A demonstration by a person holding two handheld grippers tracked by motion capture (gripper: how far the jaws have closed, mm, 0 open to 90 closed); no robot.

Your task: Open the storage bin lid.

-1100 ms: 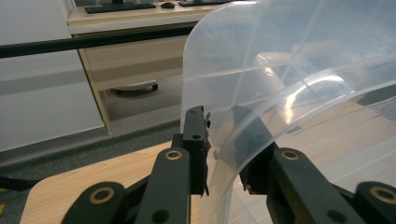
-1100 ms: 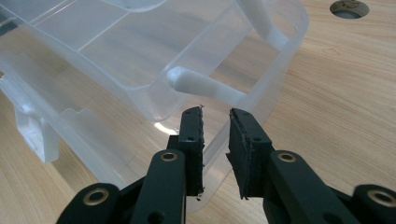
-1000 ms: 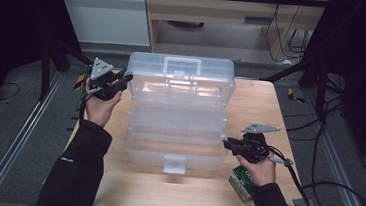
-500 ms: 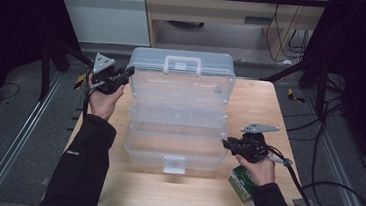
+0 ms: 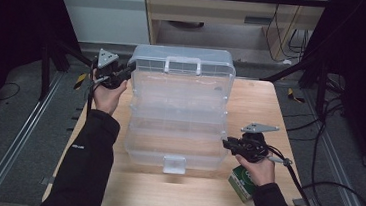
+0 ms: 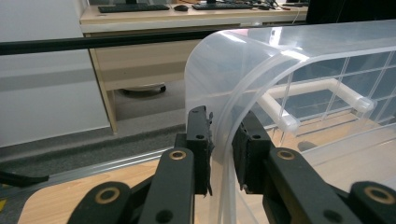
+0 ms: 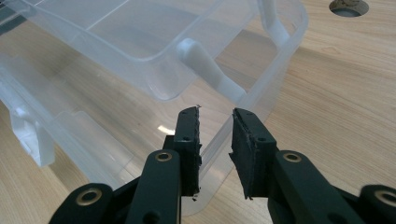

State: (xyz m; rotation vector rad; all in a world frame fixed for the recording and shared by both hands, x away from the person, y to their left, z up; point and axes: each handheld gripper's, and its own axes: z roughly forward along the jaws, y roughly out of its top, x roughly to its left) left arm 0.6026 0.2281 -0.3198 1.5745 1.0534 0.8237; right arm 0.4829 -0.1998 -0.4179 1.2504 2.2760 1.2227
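High view: clear plastic organizer box (image 5: pixel 178 110) mid-table (image 5: pixel 257 97), lid raised at 12 o'clock. Left gripper (image 5: pixel 126 72) at lid's 9 o'clock corner; right gripper (image 5: pixel 226 143) at base's 3 o'clock rim. Green carton (image 5: pixel 242 182) at 5 o'clock.
Left gripper view: jaws nearly closed, straddling lid edge (image 6: pixel 223 154); contact unclear.
Right gripper view: jaws narrowly apart astride base rim (image 7: pixel 219 135), not pressing.

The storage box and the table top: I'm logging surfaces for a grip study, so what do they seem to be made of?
The storage box looks like clear, slightly frosted plastic with a glossy finish: the table shows through its walls and light glints on its rims. The table top looks like pale wood or wood-look laminate, matt, with visible grain.
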